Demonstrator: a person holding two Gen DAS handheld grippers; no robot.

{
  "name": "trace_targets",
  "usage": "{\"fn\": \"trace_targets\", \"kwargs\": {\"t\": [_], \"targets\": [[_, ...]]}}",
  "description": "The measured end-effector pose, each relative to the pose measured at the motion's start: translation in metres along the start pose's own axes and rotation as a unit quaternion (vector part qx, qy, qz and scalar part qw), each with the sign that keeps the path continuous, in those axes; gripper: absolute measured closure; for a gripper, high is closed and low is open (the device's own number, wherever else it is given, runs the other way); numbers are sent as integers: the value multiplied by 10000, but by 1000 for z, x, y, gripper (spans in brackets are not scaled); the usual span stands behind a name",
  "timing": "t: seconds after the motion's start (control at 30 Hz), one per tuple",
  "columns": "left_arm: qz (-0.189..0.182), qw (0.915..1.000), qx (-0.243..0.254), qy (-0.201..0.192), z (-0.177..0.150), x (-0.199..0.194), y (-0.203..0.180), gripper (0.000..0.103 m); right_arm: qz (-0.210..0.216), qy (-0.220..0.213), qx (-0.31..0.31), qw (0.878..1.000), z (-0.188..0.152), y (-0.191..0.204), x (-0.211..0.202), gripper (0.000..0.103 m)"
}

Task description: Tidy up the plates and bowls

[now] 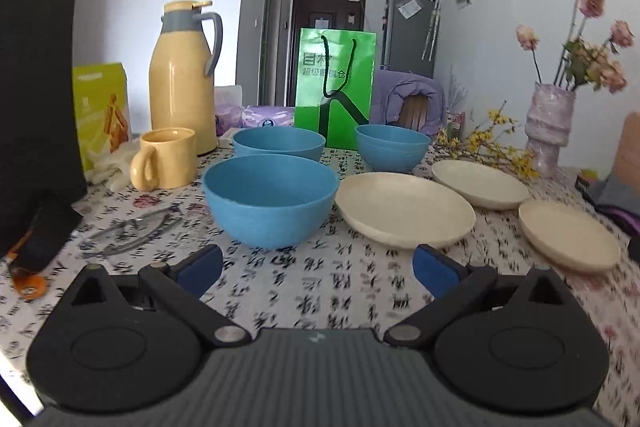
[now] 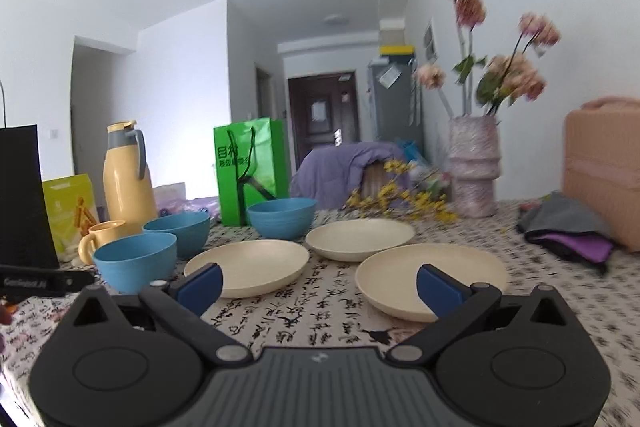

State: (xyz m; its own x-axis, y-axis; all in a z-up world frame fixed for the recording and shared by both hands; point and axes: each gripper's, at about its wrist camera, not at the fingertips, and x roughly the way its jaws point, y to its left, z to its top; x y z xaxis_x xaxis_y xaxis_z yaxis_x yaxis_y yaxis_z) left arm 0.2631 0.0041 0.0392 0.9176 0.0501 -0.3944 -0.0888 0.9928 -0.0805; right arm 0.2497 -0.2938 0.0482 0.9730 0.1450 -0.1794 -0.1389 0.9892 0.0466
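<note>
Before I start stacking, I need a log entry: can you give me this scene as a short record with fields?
bowls: three blue, unstacked; near bowl, left-rear bowl, right-rear bowl
plates: three cream, unstacked; left plate, far plate, right plate
surface: tablecloth with printed script
left gripper: jaws open, empty, facing near bowl
right gripper: jaws open, empty, over the plates
clutter: mug, flask, green bag, vase

Tongs (image 1: 318,269) spread wide at lower centre, holding nothing; nearest blue bowl (image 1: 270,201) just above, cream plate (image 1: 404,209) beside it at right, on patterned desk (image 1: 320,287).
</note>
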Motion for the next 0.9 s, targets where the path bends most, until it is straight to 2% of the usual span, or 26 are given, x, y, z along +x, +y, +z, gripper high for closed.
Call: {"fn": "trace_targets", "kwargs": {"t": [0.1, 0.17, 0.23, 0.37, 0.47, 0.53, 0.63, 0.7, 0.77, 0.8, 0.83, 0.87, 0.9], "targets": [[-322, 9988, -350, 71, 10, 23, -9, 0, -331, 146, -236, 9991, 8, -15, 29, 0], [-835, 9949, -478, 295, 18, 41, -24, 0, -529, 284, -272, 9978, 13, -33, 47, 0], [-1228, 9914, -300, 334, 25, 58, -52, 0, -718, 441, -210, 9962, 17, -56, 66, 0], [-1521, 9875, 390, 101, 26, 86, -121, 0, -1074, 870, -68, 9904, 23, -104, 106, 1], [-1949, 9779, 612, 453, 25, 121, -167, 3, -1198, 1166, 80, 9859, 24, -136, 131, 10], [-1934, 9762, 587, 783, 22, 144, -193, 14, -1195, 1314, 127, 9840, 21, -152, 145, 16], [-2031, 9721, 691, 953, 16, 168, -219, 27, -1138, 1662, 276, 9791, 17, -174, 166, 32], [-1986, 9693, 804, 1209, 11, 180, -234, 33, -1042, 1882, 412, 9757, 14, -184, 175, 59], [-1885, 9691, 700, 1431, 8, 190, -240, 53, -1025, 2019, 485, 9728, 12, -190, 182, 73], [-1873, 9675, 581, 1594, 6, 196, -241, 58, -1028, 2050, 516, 9720, 10, -191, 183, 78], [-1840, 9663, 447, 1745, 4, 202, -241, 70, -1037, 2074, 539, 9713, 9, -193, 185, 80], [-1792, 9680, 359, 1717, 2, 204, -241, 78, -1054, 2080, 574, 9707, 9, -195, 186, 86], [-1736, 9697, 380, 1678, 1, 205, -242, 86, -1038, 2066, 626, 9709, 8, -198, 187, 88]]}}
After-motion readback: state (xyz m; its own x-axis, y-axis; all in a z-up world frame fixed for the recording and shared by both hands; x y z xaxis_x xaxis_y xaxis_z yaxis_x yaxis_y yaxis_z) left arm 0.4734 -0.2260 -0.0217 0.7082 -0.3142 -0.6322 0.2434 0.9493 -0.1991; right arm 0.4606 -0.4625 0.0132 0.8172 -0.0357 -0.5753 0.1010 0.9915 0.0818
